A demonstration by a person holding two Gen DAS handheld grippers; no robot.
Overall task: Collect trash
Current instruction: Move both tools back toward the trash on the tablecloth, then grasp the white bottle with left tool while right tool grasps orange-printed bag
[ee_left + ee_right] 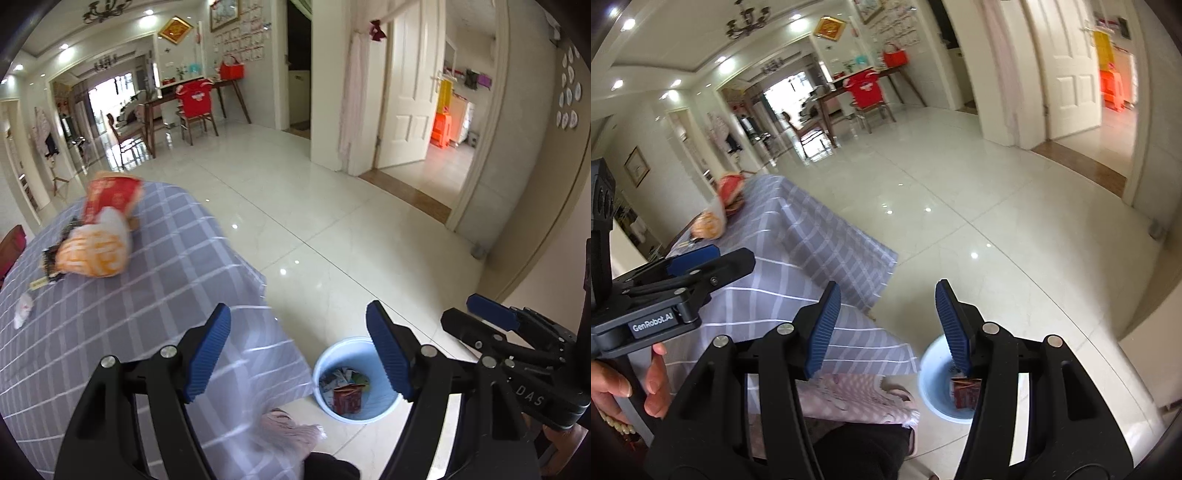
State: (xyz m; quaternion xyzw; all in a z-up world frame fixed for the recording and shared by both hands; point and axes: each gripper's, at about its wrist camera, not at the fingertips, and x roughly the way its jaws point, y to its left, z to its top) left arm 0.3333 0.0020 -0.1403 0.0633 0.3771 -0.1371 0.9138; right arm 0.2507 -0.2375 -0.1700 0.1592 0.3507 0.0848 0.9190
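between pickups, left gripper (297,350) and right gripper (886,325) both spread wide and empty over the blue bin (325,369), next gotta swing far left to the orange wrapper (94,253) on the table (166,258)

My views bright: ceiling spotlights (64,47) lit, daylight through far window (786,86). Glare spots on glossy floor (332,229). Tablecloth (155,280) motion-blurred. Fisheye bends edges, corners dark.
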